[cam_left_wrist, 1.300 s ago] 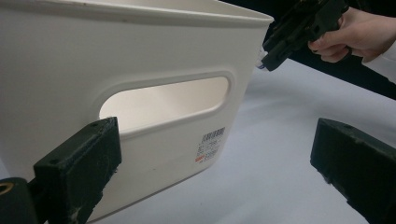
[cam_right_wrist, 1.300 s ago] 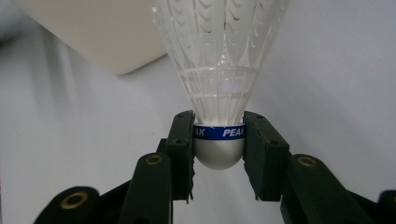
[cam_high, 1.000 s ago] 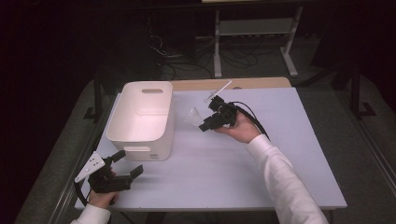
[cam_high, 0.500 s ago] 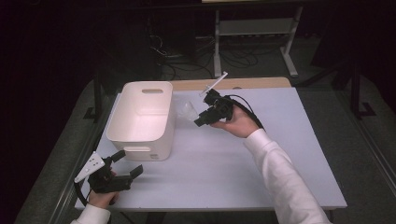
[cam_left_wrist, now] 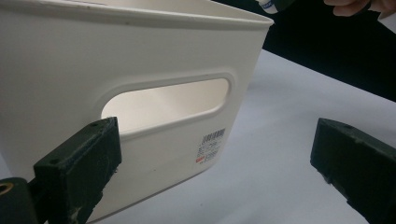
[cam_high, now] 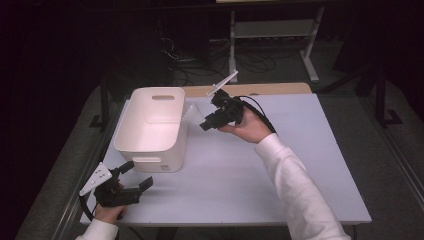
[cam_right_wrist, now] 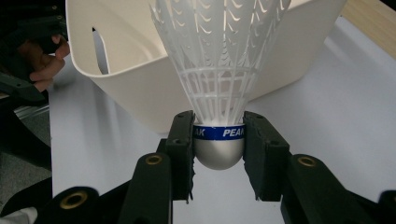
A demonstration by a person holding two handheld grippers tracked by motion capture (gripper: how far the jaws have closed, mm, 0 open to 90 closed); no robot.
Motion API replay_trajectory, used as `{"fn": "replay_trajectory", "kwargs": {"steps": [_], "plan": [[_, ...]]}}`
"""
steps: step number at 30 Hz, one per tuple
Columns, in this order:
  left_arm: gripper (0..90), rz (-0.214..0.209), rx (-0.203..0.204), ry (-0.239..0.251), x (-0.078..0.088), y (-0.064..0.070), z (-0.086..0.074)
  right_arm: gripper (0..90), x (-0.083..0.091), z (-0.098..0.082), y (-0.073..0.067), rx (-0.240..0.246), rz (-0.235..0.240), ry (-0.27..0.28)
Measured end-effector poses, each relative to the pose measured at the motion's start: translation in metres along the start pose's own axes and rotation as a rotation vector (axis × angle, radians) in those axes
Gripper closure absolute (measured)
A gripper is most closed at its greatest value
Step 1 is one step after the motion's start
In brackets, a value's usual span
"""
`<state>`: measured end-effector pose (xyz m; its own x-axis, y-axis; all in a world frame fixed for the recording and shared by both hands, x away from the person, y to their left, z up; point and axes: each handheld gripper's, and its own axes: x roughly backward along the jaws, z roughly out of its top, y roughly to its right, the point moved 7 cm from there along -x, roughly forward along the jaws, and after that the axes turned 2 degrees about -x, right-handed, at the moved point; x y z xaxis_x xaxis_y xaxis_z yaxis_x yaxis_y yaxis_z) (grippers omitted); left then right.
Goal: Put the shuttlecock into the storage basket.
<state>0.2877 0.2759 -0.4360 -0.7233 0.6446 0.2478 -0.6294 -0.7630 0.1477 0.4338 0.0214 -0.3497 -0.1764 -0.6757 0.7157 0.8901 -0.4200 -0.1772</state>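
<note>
A white plastic shuttlecock (cam_right_wrist: 219, 93) with a blue band sits clamped by its rounded base in my right gripper (cam_right_wrist: 218, 140). In the high view that right gripper (cam_high: 206, 123) hovers above the table beside the right rim of a white bin (cam_high: 152, 125), with the shuttlecock (cam_high: 191, 113) pointing toward the bin. My left gripper (cam_high: 134, 176) rests low at the table's front left corner, jaws wide apart with nothing between them. In the left gripper view its black pads (cam_left_wrist: 79, 163) frame the bin's near wall (cam_left_wrist: 140, 60) and handle slot.
The pale table (cam_high: 280, 175) has free room across its middle and right. A wooden strip (cam_high: 270, 89) runs along the far edge. A metal stand (cam_high: 272, 35) and cables lie on the dark floor beyond.
My right gripper has carried the shuttlecock left and slightly up, closer to the bin's rim. The left gripper has stayed put.
</note>
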Motion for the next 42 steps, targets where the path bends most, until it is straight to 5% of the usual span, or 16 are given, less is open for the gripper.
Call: {"fn": "replay_trajectory", "kwargs": {"steps": [23,42], "plan": [[1.5,0.000,-0.002,-0.003,0.000,0.000,0.000,63.5,0.011,0.035,-0.014,0.046,-0.001,0.048],[1.5,-0.001,0.002,0.000,0.001,0.001,0.000,63.5,-0.008,0.055,-0.028,0.069,0.033,0.040]]}}
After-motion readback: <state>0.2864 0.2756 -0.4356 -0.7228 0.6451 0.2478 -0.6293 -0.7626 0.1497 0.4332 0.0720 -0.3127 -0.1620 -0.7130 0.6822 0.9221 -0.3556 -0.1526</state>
